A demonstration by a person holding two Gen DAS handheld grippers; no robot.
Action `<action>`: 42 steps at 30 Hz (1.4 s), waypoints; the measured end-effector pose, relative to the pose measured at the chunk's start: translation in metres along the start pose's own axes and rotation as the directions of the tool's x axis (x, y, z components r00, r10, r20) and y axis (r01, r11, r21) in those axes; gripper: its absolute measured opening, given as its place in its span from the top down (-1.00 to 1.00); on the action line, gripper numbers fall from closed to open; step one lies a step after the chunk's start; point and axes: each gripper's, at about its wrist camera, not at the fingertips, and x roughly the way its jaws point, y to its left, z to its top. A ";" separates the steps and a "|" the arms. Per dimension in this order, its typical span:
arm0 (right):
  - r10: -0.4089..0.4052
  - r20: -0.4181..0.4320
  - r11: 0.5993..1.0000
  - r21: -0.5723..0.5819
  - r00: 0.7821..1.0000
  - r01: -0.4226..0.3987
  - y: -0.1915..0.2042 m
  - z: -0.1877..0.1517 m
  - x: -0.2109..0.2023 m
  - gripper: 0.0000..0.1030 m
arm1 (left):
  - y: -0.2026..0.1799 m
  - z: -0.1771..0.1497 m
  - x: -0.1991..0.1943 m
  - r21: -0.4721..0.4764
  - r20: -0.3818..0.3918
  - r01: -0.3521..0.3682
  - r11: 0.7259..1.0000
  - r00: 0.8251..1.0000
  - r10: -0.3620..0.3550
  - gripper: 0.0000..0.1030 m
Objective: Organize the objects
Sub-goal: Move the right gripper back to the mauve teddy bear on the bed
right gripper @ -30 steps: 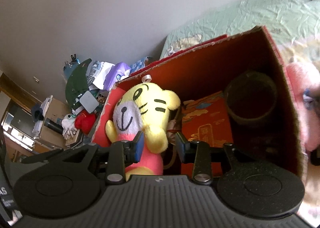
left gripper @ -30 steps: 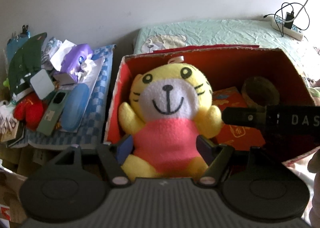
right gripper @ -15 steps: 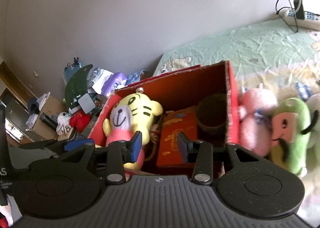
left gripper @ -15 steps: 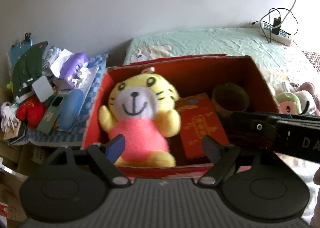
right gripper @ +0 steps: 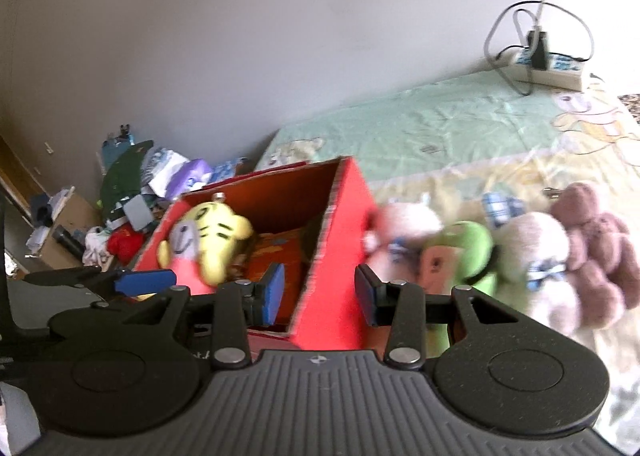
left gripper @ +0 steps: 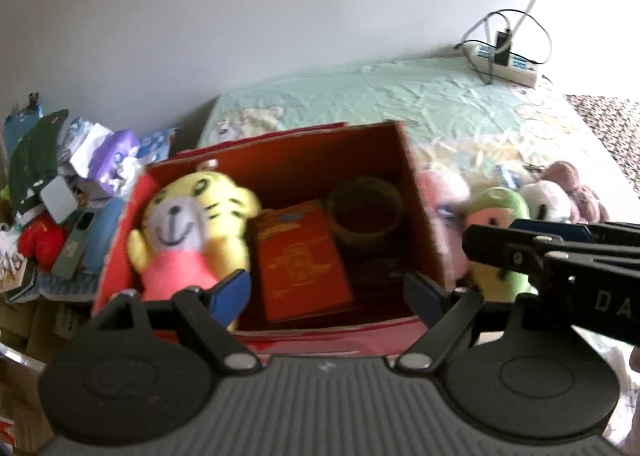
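Pale grey wall is filling the upper half of the left wrist view, with a green bedsheet (left gripper: pixel 400 96) running across the middle and a power strip (left gripper: pixel 504 64) sitting at upper right. At centre a red box (left gripper: pixel 428 240) is standing open on the bed, holding a yellow tiger plush (left gripper: pixel 192 232) at its left end, a red packet (left gripper: pixel 300 276) in the middle and a brown round tub (left gripper: pixel 366 212) toward its right. The left gripper (left gripper: pixel 328 292) is hanging over the box's near edge with its fingers spread wide and nothing between them. At right of the frame the other tool is reaching in from the side, and more soft toys are lying beyond the box's right wall.

Blur is softening the right wrist view. The same box (right gripper: pixel 340 256) is sitting at centre left, and a row of plush toys is lying on the sheet just right of it: a pink plush (right gripper: pixel 404 228) touching the box wall, then a green plush (right gripper: pixel 464 252), a white plush (right gripper: pixel 536 252) and a brownish plush (right gripper: pixel 592 232). The right gripper (right gripper: pixel 320 292) is hovering with its fingers apart and empty, straddling the box's right wall. Judging from this, the right gripper is the nearer one: the pink plush is lying just ahead and slightly right of its right finger, so a short shift rightward should bring it between the pads.
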 end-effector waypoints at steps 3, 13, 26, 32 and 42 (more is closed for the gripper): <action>-0.018 0.001 1.000 0.014 1.000 0.018 -0.018 0.001 -0.009 0.16 | -0.022 0.003 0.000 0.020 -0.006 0.011 1.000 1.000 -0.011 -0.68; -0.097 -0.002 0.995 0.034 0.995 0.097 -0.070 -0.001 -0.036 0.16 | -0.087 0.011 0.004 0.082 -0.030 0.050 0.995 0.998 -0.047 -0.69; -0.166 -0.057 0.984 0.054 0.985 0.169 -0.115 -0.011 -0.054 0.16 | -0.150 0.004 0.020 0.104 -0.096 0.101 0.989 0.991 -0.091 -0.72; -0.205 -0.094 0.977 0.041 0.974 0.209 -0.130 -0.016 -0.055 0.16 | -0.157 -0.007 0.033 0.043 -0.152 0.180 0.983 0.973 -0.172 -0.73; -0.219 -0.143 0.962 0.136 0.965 0.238 -0.178 -0.021 -0.050 0.17 | -0.157 -0.012 0.039 -0.039 -0.127 0.308 0.951 0.942 -0.310 -0.99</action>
